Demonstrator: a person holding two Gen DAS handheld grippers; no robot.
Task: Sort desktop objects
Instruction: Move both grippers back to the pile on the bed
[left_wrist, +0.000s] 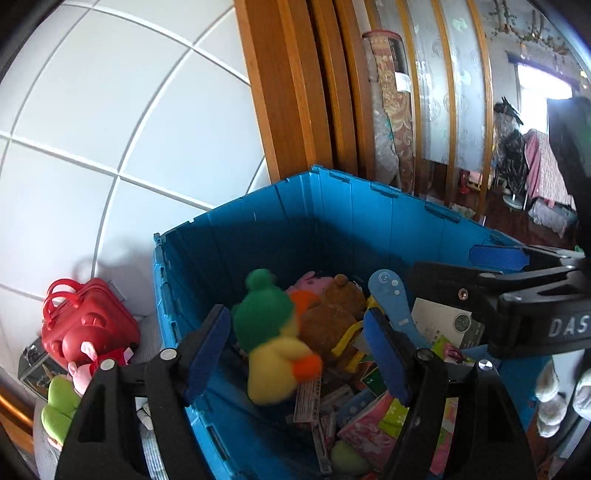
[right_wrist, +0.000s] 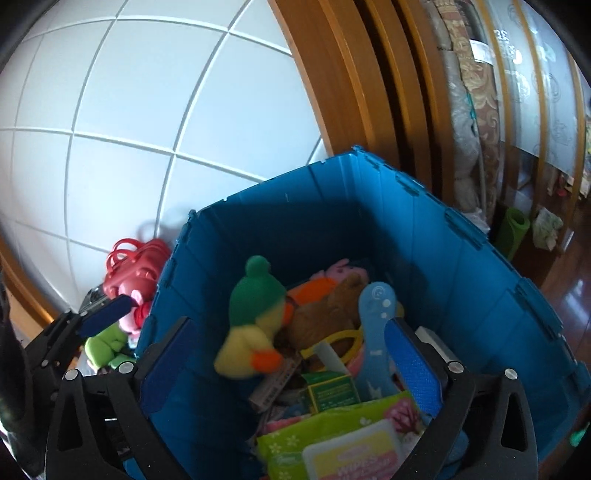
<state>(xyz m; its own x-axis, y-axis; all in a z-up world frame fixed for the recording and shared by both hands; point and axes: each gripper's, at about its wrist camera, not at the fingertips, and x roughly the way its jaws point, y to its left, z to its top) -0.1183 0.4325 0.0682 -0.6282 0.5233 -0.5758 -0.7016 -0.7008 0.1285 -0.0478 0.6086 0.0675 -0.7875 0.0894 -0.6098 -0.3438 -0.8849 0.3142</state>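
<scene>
A deep blue bin (left_wrist: 332, 221) (right_wrist: 461, 266) holds several toys and packets. On top of them is a yellow duck plush with a green hat (left_wrist: 273, 347) (right_wrist: 251, 328), slightly blurred and touching neither gripper's pads. Behind it are a brown bear (left_wrist: 332, 317) (right_wrist: 328, 314), a pink plush (left_wrist: 314, 282) and a light blue paddle toy (left_wrist: 388, 291) (right_wrist: 376, 317). My left gripper (left_wrist: 297, 332) stands open over the bin's left side with nothing in its grip; its blue pad (right_wrist: 107, 314) also shows. My right gripper (right_wrist: 291, 328) (left_wrist: 469, 269) is wide open above the bin.
A green wipes pack (right_wrist: 351, 443) and small boxes fill the bin's near end. Left of the bin sit a red toy case (left_wrist: 85, 321) (right_wrist: 136, 269) and a green plush (left_wrist: 59, 402) (right_wrist: 107, 343). A white tiled wall (left_wrist: 110, 110) and a wooden door frame (left_wrist: 295, 92) stand behind.
</scene>
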